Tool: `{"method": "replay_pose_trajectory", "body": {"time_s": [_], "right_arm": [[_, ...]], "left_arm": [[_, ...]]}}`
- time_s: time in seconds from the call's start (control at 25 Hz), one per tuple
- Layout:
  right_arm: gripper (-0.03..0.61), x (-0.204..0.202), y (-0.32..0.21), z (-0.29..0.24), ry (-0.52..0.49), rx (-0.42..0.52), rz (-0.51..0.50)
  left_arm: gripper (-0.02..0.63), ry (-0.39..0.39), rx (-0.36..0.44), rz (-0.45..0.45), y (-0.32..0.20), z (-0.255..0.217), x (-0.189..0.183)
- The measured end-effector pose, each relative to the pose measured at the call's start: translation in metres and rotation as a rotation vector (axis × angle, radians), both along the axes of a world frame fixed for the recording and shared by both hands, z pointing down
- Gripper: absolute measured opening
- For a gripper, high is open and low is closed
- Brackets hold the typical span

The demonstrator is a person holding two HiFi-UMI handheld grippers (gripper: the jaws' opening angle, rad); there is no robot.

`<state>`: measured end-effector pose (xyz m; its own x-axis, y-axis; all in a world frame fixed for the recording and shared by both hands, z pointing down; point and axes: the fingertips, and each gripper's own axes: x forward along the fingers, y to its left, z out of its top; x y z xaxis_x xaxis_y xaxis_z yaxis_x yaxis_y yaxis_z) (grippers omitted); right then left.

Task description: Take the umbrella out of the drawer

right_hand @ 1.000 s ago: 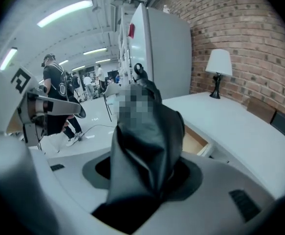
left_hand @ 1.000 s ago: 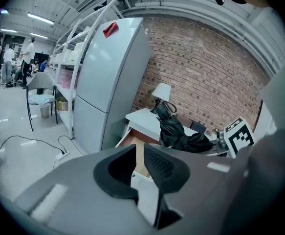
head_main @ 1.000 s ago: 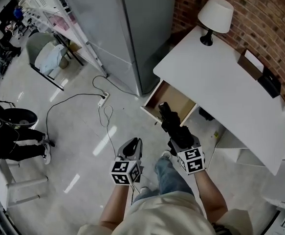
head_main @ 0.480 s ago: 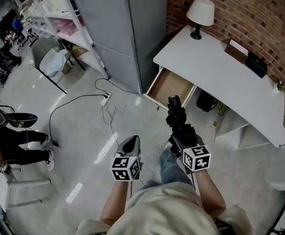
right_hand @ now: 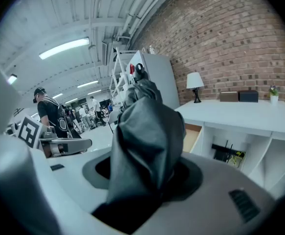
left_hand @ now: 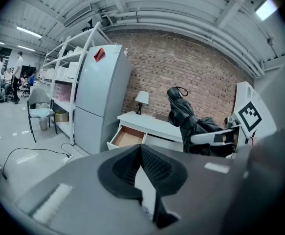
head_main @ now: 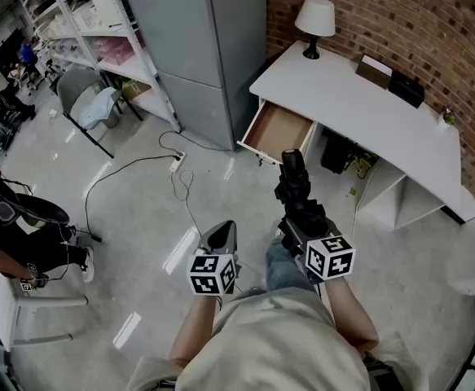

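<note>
The umbrella (head_main: 292, 182) is out: folded, black, sticking up and forward from the right gripper (head_main: 304, 222), whose fingers (right_hand: 187, 176) are clamped on its bunched fabric, the cloth filling the gap between them. The left gripper (head_main: 219, 236) hangs beside it, apart from the umbrella, fingers (left_hand: 158, 166) pressed together on nothing. The drawer (head_main: 276, 130) stands pulled open under the white counter (head_main: 359, 104), well apart from both grippers, and its wooden bottom looks bare from the head view. So the taking-out itself looks done, and this reads as the carry-away stage, with the person standing on the floor (head_main: 139, 210) away from the counter. The next move is likely either setting the umbrella down, perhaps on the counter top near the lamp (head_main: 314, 19), or shutting the drawer with the free left gripper. Either way the right grip must hold firm: it seems to sit on soft cloth, so a quick swing could let the umbrella slip.
</note>
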<state>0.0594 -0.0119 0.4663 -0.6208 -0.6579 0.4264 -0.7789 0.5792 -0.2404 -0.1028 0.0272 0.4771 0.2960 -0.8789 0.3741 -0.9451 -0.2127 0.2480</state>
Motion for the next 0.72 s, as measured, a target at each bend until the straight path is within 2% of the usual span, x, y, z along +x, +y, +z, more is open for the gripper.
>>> {"method": "replay_pose_trajectory", "body": {"time_s": [0.32,0.72], "right_arm": [[0.229,0.015,0.047,-0.020,-0.017,0.009,0.015],[0.228,0.023,0.054,-0.028,-0.014,0.026,-0.009]], "left_arm": [[0.011,0.005,0.032,0.027,0.035,-0.020,0.019],[0.011,0.008,0.050,0.016,0.039,-0.027,0.029]]}}
